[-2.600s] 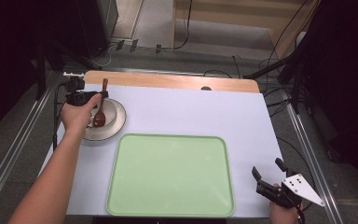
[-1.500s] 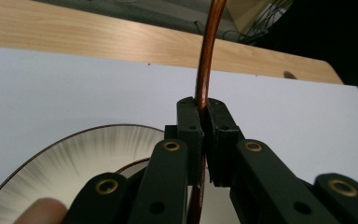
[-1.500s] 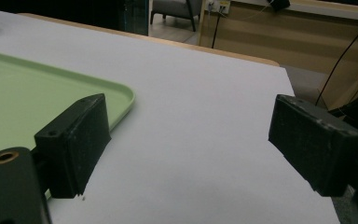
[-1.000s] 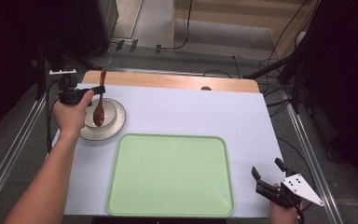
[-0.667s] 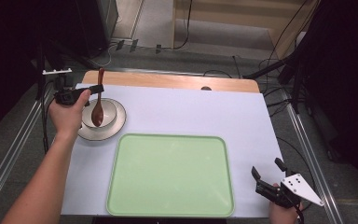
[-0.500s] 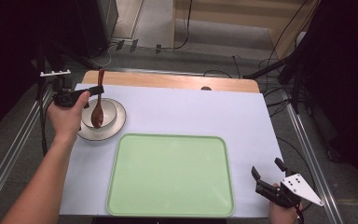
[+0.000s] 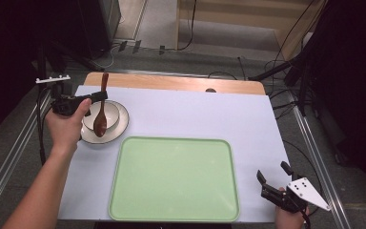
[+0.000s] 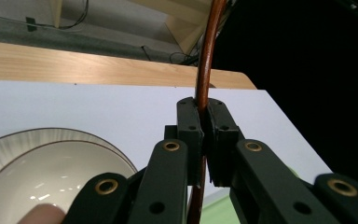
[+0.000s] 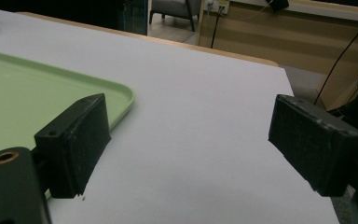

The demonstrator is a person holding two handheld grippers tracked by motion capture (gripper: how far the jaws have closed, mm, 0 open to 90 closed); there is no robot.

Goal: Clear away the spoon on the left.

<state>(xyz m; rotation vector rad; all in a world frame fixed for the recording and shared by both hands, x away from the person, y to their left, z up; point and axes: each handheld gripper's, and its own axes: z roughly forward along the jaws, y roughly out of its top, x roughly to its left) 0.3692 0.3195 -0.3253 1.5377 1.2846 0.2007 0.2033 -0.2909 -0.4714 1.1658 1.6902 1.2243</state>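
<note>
Progress: the left gripper (image 7: 97, 97) has its fingers (image 8: 189, 135) closed on the handle of the wooden spoon (image 7: 101, 117), which hangs nearly upright over the white bowl (image 7: 116, 116) near the desk's far left corner (lifted, by the look of it, not yet set down anywhere).
Left to do: likely carrying the spoon to the green tray (image 7: 174, 176), which lies bare at the near edge.
Right gripper (image 7: 272, 185): fingers (image 9: 74, 140) wide apart, holding nothing, at the near right corner.
Obstacles: none between bowl and tray; the plate (image 7: 91, 137) under the bowl sits just beside the tray's far left corner.
</note>
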